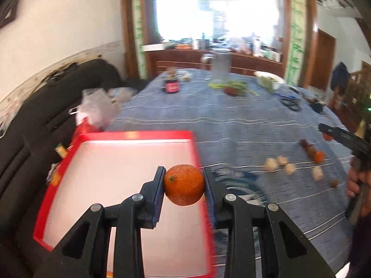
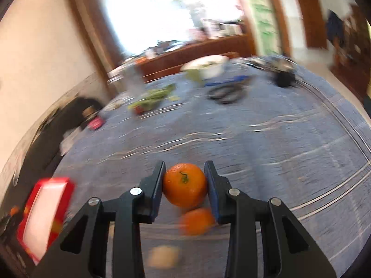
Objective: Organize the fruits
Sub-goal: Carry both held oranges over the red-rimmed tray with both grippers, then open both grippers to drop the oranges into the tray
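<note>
1. Two oranges are in hand, none yet in the red tray (image 1: pixel 136 135), whose pale floor looks bare as far as it shows; the sorting looks barely begun.
2. The left gripper (image 1: pixel 184 180) pinches an orange (image 1: pixel 184 184) between its blue pads, held over the tray's right-hand edge; a drop into the tray seems the likely next move.
3. The right gripper (image 2: pixel 185 183) clamps a second orange (image 2: pixel 184 185) above the cloth; a third orange (image 2: pixel 197 221) lies blurred on the table just below it, with a pale round thing (image 2: pixel 163 256) nearer the camera that I cannot identify.
4. Still to gather, in the left view: small orange and dark fruits (image 1: pixel 315 154) and pale chunks (image 1: pixel 289 168) scattered to the right.
5. The surface is a blue striped tablecloth (image 1: pixel 231 120); farther off stand a white bowl (image 1: pixel 270 78), greens (image 1: pixel 231 86) and a jar (image 1: pixel 171 85); behind is a wooden sideboard under a bright window, with a dark sofa (image 1: pixel 46 106) at left.
</note>
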Motion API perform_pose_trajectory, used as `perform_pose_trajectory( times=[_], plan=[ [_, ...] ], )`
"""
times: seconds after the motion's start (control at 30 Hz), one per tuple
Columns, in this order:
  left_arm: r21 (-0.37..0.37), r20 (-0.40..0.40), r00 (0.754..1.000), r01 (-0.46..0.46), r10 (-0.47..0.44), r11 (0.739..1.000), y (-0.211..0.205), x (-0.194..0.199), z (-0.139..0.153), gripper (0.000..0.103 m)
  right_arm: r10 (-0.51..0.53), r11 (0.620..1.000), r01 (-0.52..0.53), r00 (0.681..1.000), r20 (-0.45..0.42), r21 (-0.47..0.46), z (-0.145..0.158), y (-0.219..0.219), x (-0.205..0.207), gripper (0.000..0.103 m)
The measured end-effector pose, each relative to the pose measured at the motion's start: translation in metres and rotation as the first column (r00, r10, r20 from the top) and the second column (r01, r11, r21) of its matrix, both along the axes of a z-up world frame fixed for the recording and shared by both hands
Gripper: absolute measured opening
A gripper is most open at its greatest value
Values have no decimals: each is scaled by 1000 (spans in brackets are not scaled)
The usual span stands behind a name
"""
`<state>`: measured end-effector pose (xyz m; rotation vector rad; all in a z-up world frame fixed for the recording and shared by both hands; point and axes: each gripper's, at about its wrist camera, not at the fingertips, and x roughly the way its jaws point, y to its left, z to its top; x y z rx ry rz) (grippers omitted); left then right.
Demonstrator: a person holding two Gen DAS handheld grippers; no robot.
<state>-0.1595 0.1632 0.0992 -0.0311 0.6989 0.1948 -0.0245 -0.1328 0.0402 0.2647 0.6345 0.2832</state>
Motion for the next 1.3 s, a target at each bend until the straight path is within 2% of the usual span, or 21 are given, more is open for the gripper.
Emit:
perform_pose_trajectory(
  times=[0.07, 0.13, 0.33, 0.37, 0.5, 0.6, 0.83, 0.93, 0.97, 1.03, 1.07, 1.2, 1.3],
  plan=[
    [-6, -6, 999, -44, 44, 999, 17, -4, -5, 31, 98, 995, -98, 995, 27, -12, 8, 38, -18, 36],
    [-17, -11, 996, -88, 87, 996, 35, -8, -11, 31, 229, 973, -230, 973, 32, -1, 14, 85, -35, 37],
    [-22, -23, 984, -180, 179, 983, 73, -26, -23, 31, 514, 857, -513, 858, 8, -50, 19, 206, -74, 37],
    [-23, -25, 980, -197, 196, 980, 80, -28, -25, 31, 548, 834, -548, 836, -6, -65, 18, 225, -80, 37],
    [-2, -39, 970, -240, 240, 971, 98, -33, -33, 31, 620, 773, -622, 782, -60, -127, 0, 274, -101, 37],
    [-11, -61, 965, -258, 256, 966, 111, -35, -40, 32, 643, 744, -653, 757, -112, -140, -17, 293, -105, 37],
    [0, -95, 954, -287, 286, 958, 127, -35, -55, 32, 637, 717, -669, 743, -206, -197, -41, 313, -111, 38],
    [-2, -113, 947, -303, 301, 953, 132, -33, -60, 34, 632, 711, -662, 750, -195, -237, -40, 316, -117, 38],
    [-1, -117, 945, -307, 304, 952, 133, -33, -60, 37, 634, 709, -664, 747, -199, -236, -41, 317, -116, 39],
    [4, -125, 938, -326, 324, 945, 133, -34, -59, 53, 637, 708, -670, 742, -210, -223, -40, 314, -117, 43],
    [4, -122, 935, -335, 333, 942, 134, -35, -57, 61, 636, 711, -669, 743, -208, -216, -38, 311, -116, 43],
    [-2, -121, 930, -351, 348, 936, 134, -36, -54, 65, 633, 744, -647, 762, -133, -166, -22, 286, -112, 44],
    [-16, -120, 933, -342, 338, 939, 127, -36, -52, 67, 610, 783, -611, 791, -54, -117, -6, 256, -109, 47]
  ],
)
